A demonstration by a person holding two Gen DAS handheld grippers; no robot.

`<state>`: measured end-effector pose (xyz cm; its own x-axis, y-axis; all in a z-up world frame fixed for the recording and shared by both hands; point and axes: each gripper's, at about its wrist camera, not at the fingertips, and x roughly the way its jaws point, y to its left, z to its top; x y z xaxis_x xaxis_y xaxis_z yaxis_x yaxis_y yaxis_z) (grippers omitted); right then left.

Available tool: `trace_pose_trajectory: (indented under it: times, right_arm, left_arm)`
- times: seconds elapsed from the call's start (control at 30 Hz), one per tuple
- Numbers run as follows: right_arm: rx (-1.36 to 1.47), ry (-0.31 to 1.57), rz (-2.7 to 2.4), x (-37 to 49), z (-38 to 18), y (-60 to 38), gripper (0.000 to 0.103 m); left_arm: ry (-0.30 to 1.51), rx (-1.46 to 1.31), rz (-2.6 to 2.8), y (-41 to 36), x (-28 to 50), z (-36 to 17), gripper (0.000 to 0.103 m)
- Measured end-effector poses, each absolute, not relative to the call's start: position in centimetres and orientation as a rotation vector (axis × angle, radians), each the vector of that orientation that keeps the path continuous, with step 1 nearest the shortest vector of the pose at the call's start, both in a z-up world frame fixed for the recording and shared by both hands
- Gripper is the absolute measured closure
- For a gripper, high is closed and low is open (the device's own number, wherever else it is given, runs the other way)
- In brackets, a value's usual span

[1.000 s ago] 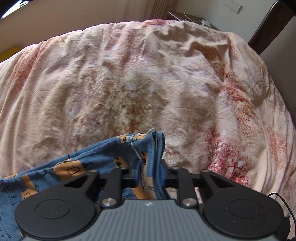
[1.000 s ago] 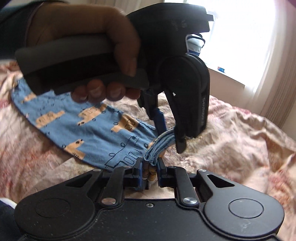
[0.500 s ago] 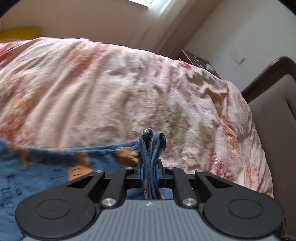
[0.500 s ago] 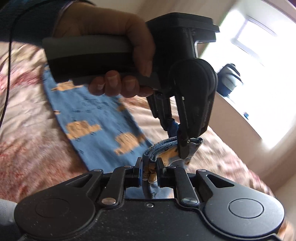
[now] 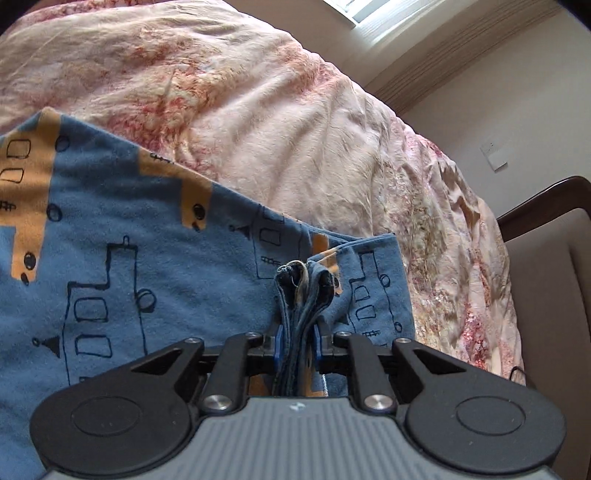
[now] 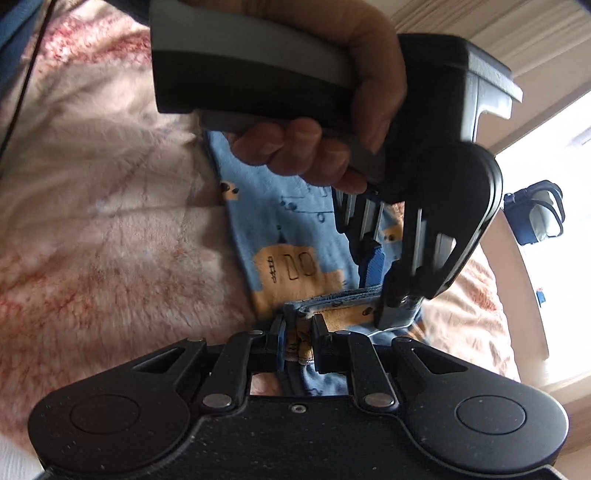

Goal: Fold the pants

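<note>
**Both grippers clamped on the pants**

Your left gripper (image 5: pixel 298 338) is clenched on a bunched edge of the blue pants (image 5: pixel 110 266), which spread over the pink duvet (image 5: pixel 258 103). Your right gripper (image 6: pixel 298 341) grips the same folded edge, just beside the left one, with your hand (image 6: pixel 325 122) above.

Daylight, both views. Left wrist view: window (image 5: pixel 373 11) at 1 o'clock, soft even light on bedspread (image 5: pixel 277 110), sharp centre, mild shadow under pants (image 5: pixel 147 266) fold. Right wrist view: window (image 6: pixel 554 155) blown out at 3 o'clock (heavy glare), hand (image 6: pixel 325 122) and left gripper (image 6: pixel 388 295) backlit, dark, slightly motion-blurred. Fisheye bending strong at edges in both; corners vignetted black. Bedspread soft at 9 o'clock.
</note>
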<state>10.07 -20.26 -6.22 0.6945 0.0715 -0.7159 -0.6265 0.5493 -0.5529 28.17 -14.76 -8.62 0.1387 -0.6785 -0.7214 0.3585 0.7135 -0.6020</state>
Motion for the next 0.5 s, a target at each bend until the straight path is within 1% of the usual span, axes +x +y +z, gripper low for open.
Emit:
trace_pose_trajectory:
  times: [0.23, 0.5]
  right_arm:
    - [-0.798, 0.720, 0.440, 10.9, -5.6, -20.8, 0.087]
    - [-0.795, 0.714, 0.437, 11.0, -6.0, -21.0, 0.086]
  left_arm:
    - [1.193, -0.309, -0.789, -14.9, 28.0, -8.8, 0.086]
    - [1.183, -0.282, -0.775, -15.1, 27.8, -8.4, 0.087]
